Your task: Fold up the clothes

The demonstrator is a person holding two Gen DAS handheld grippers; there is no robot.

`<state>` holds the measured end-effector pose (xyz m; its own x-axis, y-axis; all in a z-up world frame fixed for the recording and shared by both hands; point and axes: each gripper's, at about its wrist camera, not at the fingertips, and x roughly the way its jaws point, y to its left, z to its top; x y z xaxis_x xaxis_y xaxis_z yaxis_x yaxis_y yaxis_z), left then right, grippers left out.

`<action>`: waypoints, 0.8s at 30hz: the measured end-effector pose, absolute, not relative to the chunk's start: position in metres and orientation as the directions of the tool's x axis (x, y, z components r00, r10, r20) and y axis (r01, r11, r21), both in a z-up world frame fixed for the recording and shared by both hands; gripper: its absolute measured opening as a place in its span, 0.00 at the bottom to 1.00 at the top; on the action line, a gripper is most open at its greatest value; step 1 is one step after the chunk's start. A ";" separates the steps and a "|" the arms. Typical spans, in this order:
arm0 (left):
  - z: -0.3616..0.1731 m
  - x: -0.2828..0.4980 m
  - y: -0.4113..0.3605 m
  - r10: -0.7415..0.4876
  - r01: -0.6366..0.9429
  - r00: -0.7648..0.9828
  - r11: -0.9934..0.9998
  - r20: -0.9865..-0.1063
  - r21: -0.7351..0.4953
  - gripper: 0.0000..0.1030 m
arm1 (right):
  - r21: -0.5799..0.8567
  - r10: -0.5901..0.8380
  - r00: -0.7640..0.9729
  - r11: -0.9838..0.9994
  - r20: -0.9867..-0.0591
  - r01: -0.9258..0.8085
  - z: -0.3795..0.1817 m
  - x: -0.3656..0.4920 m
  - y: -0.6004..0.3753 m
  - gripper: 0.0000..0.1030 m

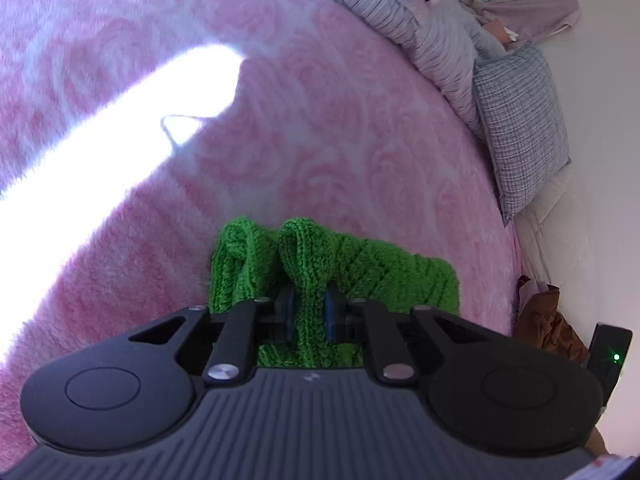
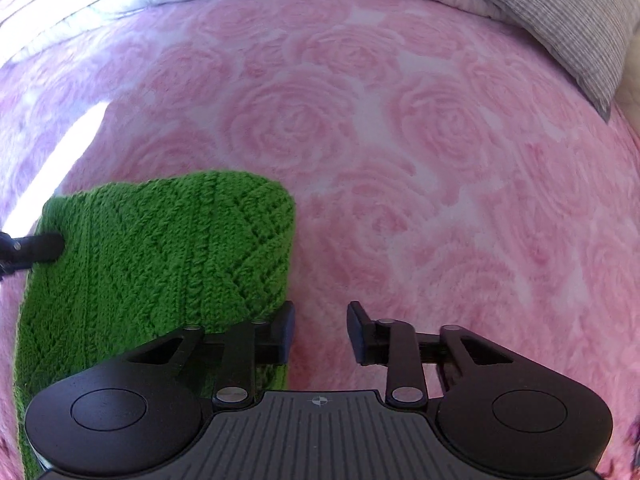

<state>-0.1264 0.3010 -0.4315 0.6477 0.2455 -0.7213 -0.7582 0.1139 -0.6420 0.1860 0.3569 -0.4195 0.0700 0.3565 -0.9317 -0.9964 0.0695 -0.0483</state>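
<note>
A green cable-knit garment [image 1: 304,268] lies bunched on a pink rose-patterned fleece blanket [image 1: 340,128]. My left gripper [image 1: 309,316] is shut on a doubled fold of the knit, which pokes up between its blue pads. In the right wrist view the same green knit [image 2: 168,256] lies folded flat at the left, and the left gripper's black finger [image 2: 40,248] grips its far left edge. My right gripper [image 2: 320,332] stands open just right of the knit's edge, over bare blanket [image 2: 400,160], with nothing between its fingers.
Striped grey bedding [image 1: 400,12] and a checked pillow [image 1: 520,128] line the far right edge of the bed. A brown item [image 1: 548,320] lies beside the bed by a white wall. A bright sun stripe [image 1: 120,128] crosses the blanket. A striped pillow [image 2: 560,12] lies at the back right.
</note>
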 end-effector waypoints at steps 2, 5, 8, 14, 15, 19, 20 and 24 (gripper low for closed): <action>-0.415 -0.133 0.296 0.270 -0.766 0.641 0.156 -0.718 -0.624 0.09 | -0.068 0.357 0.079 0.043 -0.931 -0.997 -0.416 0.176 0.358 0.18; -0.413 -0.146 0.295 0.285 -0.797 0.602 0.157 -0.746 -0.583 0.09 | -0.097 0.380 0.083 -0.019 -0.921 -0.995 -0.414 0.155 0.359 0.18; -0.433 -0.151 0.302 0.276 -0.812 0.581 0.135 -0.766 -0.568 0.11 | -0.193 0.392 0.148 -0.076 -0.908 -0.978 -0.423 0.131 0.361 0.17; -0.440 -0.148 0.314 0.274 -0.816 0.577 0.167 -0.769 -0.553 0.18 | -0.256 0.418 0.193 -0.101 -0.888 -0.961 -0.428 0.121 0.357 0.15; -0.439 -0.147 0.312 0.276 -0.825 0.565 0.172 -0.778 -0.538 0.28 | -0.247 0.424 0.188 -0.087 -0.886 -0.965 -0.427 0.125 0.355 0.16; -0.431 -0.164 0.291 0.267 -0.816 0.574 0.108 -0.774 -0.568 0.40 | -0.124 0.422 0.123 0.026 -0.898 -0.992 -0.411 0.153 0.333 0.28; -0.427 -0.170 0.281 0.256 -0.804 0.589 0.092 -0.767 -0.587 0.40 | -0.092 0.428 0.108 0.058 -0.897 -0.994 -0.405 0.159 0.323 0.34; -0.416 -0.182 0.227 0.176 -0.771 0.636 0.094 -0.751 -0.630 0.41 | 0.059 0.451 0.032 0.187 -0.892 -0.981 -0.385 0.179 0.268 0.50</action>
<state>-0.1816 0.2269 -0.4158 0.6360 0.1763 -0.7513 -0.7707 0.0939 -0.6303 0.1795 0.2680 -0.3846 0.0323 0.4510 -0.8919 -0.9806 0.1869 0.0591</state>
